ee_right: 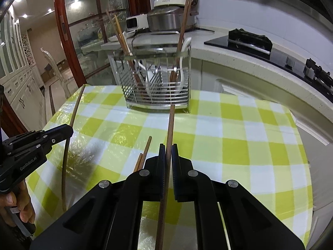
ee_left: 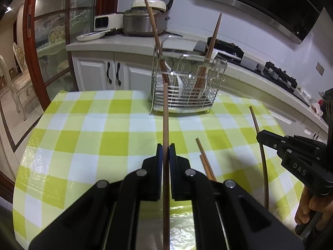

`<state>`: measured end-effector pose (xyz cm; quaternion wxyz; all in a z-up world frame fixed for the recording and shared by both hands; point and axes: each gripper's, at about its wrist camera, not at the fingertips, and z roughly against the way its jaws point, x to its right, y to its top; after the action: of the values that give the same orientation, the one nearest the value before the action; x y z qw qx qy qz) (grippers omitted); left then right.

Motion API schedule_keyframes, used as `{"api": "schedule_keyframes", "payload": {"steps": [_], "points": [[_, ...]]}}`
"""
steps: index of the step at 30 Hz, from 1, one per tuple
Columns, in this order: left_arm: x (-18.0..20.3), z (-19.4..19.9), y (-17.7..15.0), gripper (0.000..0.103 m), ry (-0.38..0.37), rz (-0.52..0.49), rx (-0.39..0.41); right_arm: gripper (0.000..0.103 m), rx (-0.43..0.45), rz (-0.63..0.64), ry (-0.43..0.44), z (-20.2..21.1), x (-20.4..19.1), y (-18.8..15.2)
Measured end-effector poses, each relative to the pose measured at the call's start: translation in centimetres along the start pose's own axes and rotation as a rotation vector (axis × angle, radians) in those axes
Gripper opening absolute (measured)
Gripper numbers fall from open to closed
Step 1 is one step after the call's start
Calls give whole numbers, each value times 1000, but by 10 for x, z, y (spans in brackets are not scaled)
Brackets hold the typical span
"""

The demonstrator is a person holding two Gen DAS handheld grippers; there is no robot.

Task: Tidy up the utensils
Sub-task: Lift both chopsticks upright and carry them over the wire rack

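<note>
Wooden chopsticks are the business here; the left tongs (ee_left: pixel 166 149) are clamped on one brown chopstick (ee_left: pixel 165 114) that points forward toward the wire utensil caddy (ee_left: pixel 187 87), and the right tongs (ee_right: pixel 168 149) pinch a second chopstick (ee_right: pixel 169 125) aimed the same way. Both are held above the green-and-white checked surface (ee_left: pixel 93 125), near the caddy but not yet over it; two more loose chopsticks (ee_left: pixel 205 160) lie on the cloth between the two tools. The caddy already holds several upright chopsticks (ee_right: pixel 184 20) and some white spoons (ee_right: pixel 183 62), split across its compartments.

Likely next is tipping each stick upright and dropping it into a compartment. Risks as I judge them: each stick is gripped near one end with a long free length, so it could pivot in the pads as it is tilted; a tip could catch the caddy's rim or handle bar and nudge the light wire frame; the two tools stand close, so lifting together may cross the sticks; a stick released too high could bounce out.
</note>
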<state>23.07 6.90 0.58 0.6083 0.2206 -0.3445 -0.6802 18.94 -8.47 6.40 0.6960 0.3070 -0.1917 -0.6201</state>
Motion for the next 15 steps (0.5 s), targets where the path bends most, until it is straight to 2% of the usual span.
{"api": "schedule_keyframes", "payload": {"steps": [15], "points": [[13, 29, 11, 6, -5, -2, 75, 7, 88, -6, 0, 41, 7, 12]]}}
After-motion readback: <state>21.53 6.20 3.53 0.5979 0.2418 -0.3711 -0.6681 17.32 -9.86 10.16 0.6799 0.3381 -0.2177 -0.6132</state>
